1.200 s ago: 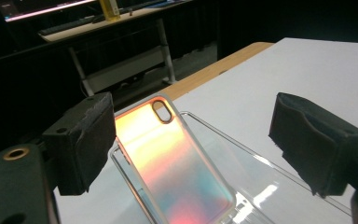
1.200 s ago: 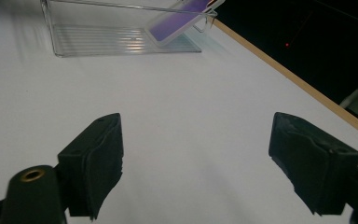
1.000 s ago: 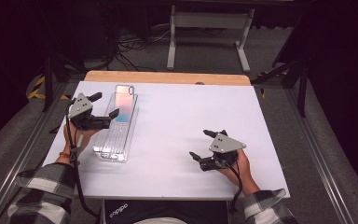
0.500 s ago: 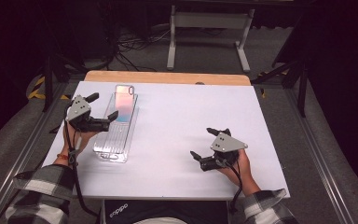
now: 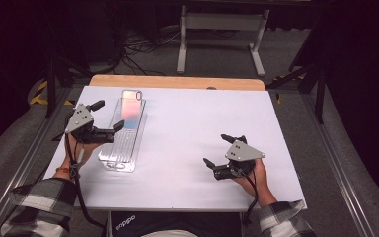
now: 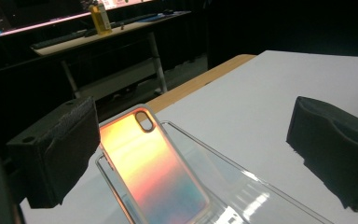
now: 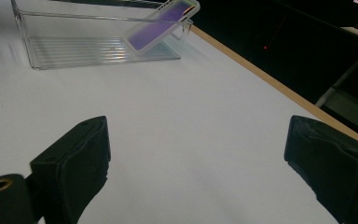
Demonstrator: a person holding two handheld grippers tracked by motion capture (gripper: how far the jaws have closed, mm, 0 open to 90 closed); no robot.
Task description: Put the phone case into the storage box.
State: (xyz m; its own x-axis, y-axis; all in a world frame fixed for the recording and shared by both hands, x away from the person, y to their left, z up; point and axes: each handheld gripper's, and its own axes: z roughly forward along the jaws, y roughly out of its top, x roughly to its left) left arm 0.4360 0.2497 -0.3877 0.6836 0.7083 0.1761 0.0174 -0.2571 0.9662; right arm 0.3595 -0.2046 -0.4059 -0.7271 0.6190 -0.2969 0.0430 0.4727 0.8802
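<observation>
A clear plastic tray (image 5: 121,145) lies on the left part of the white table (image 5: 187,123). An iridescent phone case (image 5: 131,108) leans tilted at the tray's far end, its top over the rim. The phone case (image 6: 154,172) glows orange to teal in the left gripper view, and the tray (image 6: 256,196) lies under it. My left gripper (image 5: 107,118) hovers open beside the tray's left side, empty. My right gripper (image 5: 219,150) rests open and empty at the right front, far from the tray (image 7: 88,49) and the case (image 7: 161,25).
The table's wooden far edge (image 5: 177,81) runs along the back. A metal stand (image 5: 222,29) and cables lie on the floor beyond. A yellow bottle (image 6: 100,18) stands on a distant desk. Plaid sleeves (image 5: 39,207) enter from the bottom.
My left gripper has drifted slightly nearer the person along the tray's left side. The right gripper has barely shifted. The phone case and tray stay put.
</observation>
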